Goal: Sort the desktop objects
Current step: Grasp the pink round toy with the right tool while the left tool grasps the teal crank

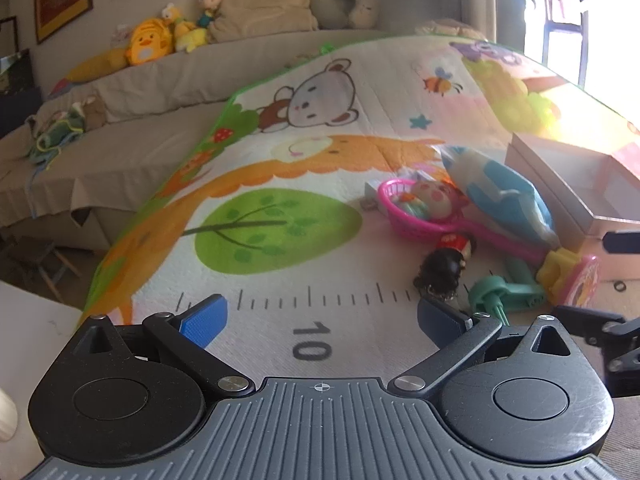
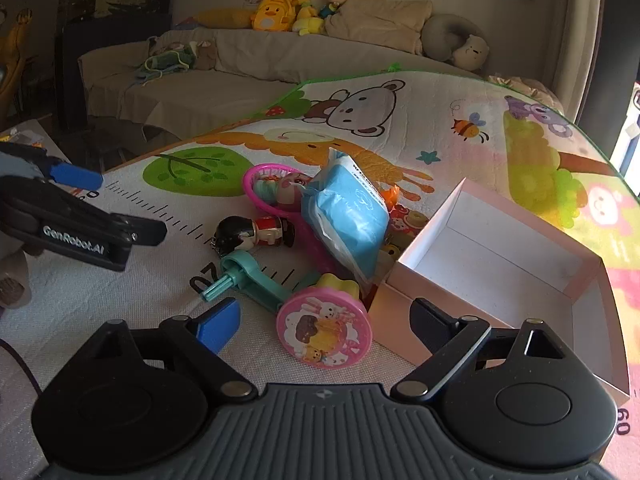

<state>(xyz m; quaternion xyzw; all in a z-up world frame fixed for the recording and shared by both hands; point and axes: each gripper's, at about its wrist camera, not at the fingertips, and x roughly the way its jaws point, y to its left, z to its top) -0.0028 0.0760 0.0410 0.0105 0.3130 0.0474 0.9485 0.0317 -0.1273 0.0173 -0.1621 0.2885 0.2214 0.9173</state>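
Note:
A heap of toys lies on the cartoon play mat (image 2: 440,128). It holds a pink basket (image 2: 262,174) with a small doll inside, a blue-white wipes pack (image 2: 348,220), a black-haired figurine (image 2: 252,234), a teal plastic toy (image 2: 248,276) and a pink round disc toy (image 2: 324,330). An open pink box (image 2: 500,264) with a white, bare inside stands to their right. My right gripper (image 2: 326,326) is open just before the disc toy, and its pads do not touch the toy. My left gripper (image 1: 322,320) is open over the mat's ruler print, left of the figurine (image 1: 444,264).
A grey sofa (image 2: 240,80) with plush toys and cushions runs along the back. The mat's green edge (image 1: 160,200) drops off at the left. The left gripper (image 2: 116,204) shows at the left in the right wrist view. Bright window glare comes from the right.

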